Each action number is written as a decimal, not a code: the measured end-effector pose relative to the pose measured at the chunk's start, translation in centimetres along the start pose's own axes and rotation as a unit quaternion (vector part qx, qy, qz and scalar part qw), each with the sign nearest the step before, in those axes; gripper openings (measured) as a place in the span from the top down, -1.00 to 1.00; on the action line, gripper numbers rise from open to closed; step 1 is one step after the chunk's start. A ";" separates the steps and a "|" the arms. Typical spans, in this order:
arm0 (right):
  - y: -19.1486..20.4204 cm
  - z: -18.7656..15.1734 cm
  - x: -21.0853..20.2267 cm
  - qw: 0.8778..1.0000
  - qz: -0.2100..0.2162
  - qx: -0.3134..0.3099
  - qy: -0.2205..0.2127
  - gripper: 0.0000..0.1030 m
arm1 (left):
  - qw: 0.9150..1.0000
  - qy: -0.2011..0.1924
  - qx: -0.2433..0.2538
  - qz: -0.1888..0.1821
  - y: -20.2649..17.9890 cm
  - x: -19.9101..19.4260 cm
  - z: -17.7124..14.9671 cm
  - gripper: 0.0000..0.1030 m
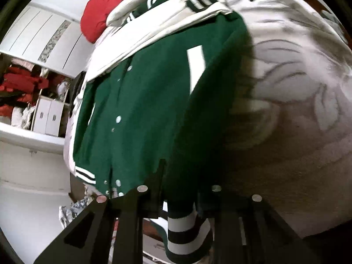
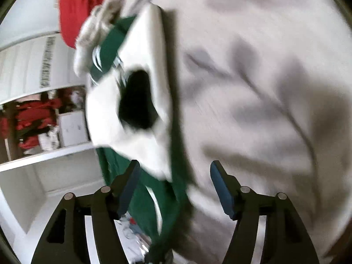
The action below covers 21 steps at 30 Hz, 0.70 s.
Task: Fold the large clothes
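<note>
A green varsity jacket with white sleeves, snap buttons and striped cuffs lies on a pale bedspread. In the left wrist view my left gripper is shut on the jacket's green hem, and a striped hem band hangs below the fingers. In the right wrist view the jacket is blurred, with a white sleeve folded over the green body. My right gripper is open just above the jacket's edge, holding nothing.
A red cloth lies at the far end of the bed. A white wardrobe with open shelves of red clothes and white boxes stands to the left, also in the right wrist view.
</note>
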State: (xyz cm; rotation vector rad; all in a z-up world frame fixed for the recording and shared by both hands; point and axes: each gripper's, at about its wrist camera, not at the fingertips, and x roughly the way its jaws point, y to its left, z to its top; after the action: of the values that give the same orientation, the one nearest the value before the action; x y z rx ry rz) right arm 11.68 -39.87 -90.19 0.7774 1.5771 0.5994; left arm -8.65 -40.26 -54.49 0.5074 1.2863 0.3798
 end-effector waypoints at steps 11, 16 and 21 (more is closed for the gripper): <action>2.2 8.4 9.9 0.996 0.080 0.029 0.032 -0.41 | 0.999 0.027 -0.023 -0.025 0.8 1.0 0.6 0.64; 6.4 8.0 10.3 0.999 0.038 0.013 0.026 0.67 | 0.997 0.005 -0.053 -0.062 4.7 -0.3 1.0 0.69; 16.2 7.3 7.6 0.999 -0.006 -0.029 0.015 0.69 | 0.988 -0.010 -0.121 -0.094 12.4 -1.3 1.2 0.70</action>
State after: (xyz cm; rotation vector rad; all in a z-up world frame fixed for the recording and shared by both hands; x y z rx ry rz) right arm 20.80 -24.02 -83.99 0.7179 1.5837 0.6488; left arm -7.63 -30.82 -46.34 0.1823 1.2371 0.3654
